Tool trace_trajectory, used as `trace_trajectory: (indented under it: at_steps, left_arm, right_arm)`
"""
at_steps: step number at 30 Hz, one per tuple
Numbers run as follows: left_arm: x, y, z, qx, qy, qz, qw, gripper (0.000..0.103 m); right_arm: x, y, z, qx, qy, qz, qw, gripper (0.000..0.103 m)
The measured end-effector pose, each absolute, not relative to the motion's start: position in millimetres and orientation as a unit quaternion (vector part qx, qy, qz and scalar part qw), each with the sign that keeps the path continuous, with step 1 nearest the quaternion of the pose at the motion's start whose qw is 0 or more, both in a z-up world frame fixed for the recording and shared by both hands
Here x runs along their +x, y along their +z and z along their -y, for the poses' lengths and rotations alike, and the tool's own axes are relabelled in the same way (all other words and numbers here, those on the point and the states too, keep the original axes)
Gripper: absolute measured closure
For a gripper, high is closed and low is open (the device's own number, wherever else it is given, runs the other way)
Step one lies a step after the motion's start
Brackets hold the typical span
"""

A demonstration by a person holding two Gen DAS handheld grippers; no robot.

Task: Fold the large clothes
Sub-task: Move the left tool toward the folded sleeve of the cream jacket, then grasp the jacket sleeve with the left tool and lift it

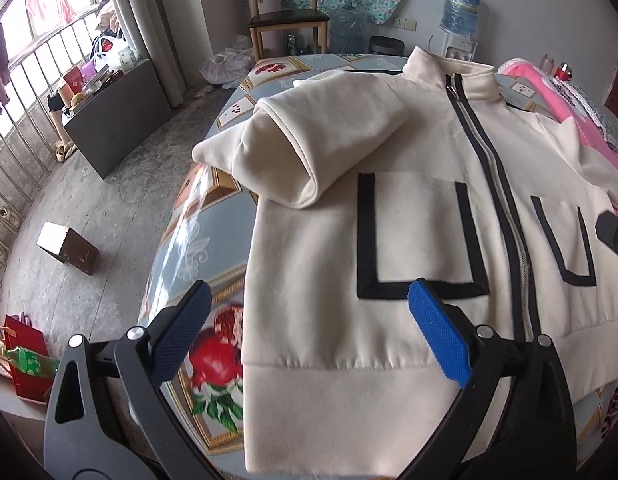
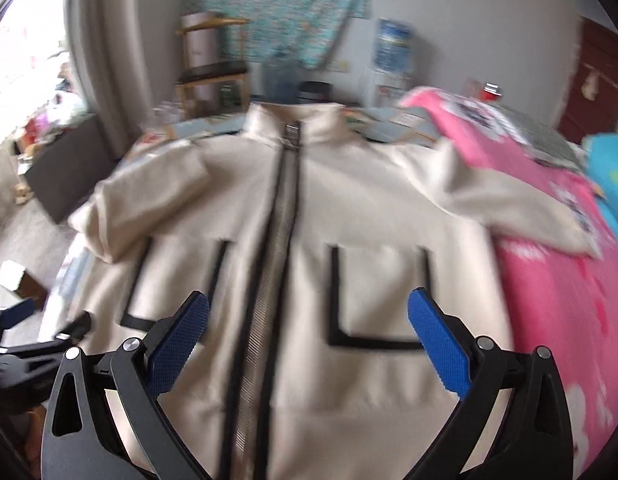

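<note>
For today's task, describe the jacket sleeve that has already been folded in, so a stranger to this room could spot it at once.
Start at the bed with the fruit-print sheet, where a cream zip-up jacket lies face up. On the window side, the folded sleeve lies doubled across the chest, above the black-trimmed pocket. The other sleeve stretches out onto the pink blanket.

Folded sleeve [image 1: 309, 144] humps over jacket [image 1: 409, 240] left; hem side clear.

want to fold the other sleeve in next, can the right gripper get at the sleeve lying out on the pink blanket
Probably yes. The right gripper is open and holds nothing, and the sleeve lies on top of the pink blanket with nothing over it. The view is blurred, though.
</note>
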State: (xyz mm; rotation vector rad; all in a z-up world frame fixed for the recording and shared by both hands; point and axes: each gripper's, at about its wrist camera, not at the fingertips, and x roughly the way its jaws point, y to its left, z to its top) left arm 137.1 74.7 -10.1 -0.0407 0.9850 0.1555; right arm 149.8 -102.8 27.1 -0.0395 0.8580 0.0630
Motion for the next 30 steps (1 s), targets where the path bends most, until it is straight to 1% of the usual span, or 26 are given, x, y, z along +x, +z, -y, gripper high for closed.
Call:
trace_trajectory:
  at_steps: [4,9,11,15,21,25,27,28,29,30]
  left_arm:
    - [155,-16,-88,-0.029,0.058,-0.458,0.887,0.008]
    - [172,-18,-98,-0.028,0.034,-0.429,0.902,0.008]
    - [180,-17,-97,-0.021,0.024,-0.424,0.905,0.008]
    - [201,-14,-92,-0.016,0.005,-0.423,0.906,0.008]
    - [236,-31,-89,-0.025,-0.017,-0.452,0.892,0.008]
    - [248,-37,-81,0.004,-0.009,-0.458,0.889,0.008]
    - [252,-39,-79,0.018,-0.007,-0.464,0.886,0.019]
    - [255,-41,-78,0.027,-0.003,-0.47,0.882,0.029]
    - [258,-43,-77,0.032,0.0,-0.476,0.879,0.036]
    - [261,-46,-77,0.039,0.004,-0.483,0.875,0.04]
  right_arm:
    - [188,28,74,0.01,0.151,-0.436,0.887,0.006]
    - [241,10,31,0.057,0.266,-0.49,0.828,0.006]
    - [261,1,17,0.066,0.276,-0.508,0.814,0.006]
    - [284,-11,2,0.067,0.275,-0.519,0.807,0.006]
    - [305,-37,-1,0.021,0.231,-0.525,0.819,0.006]
    - [308,-50,0,-0.026,0.201,-0.521,0.829,0.014]
    - [308,-57,2,-0.041,0.189,-0.521,0.832,0.018]
    - [309,-59,3,-0.045,0.184,-0.521,0.832,0.02]
    - [309,-60,5,-0.046,0.181,-0.52,0.834,0.021]
    - [311,-61,8,-0.046,0.178,-0.521,0.834,0.023]
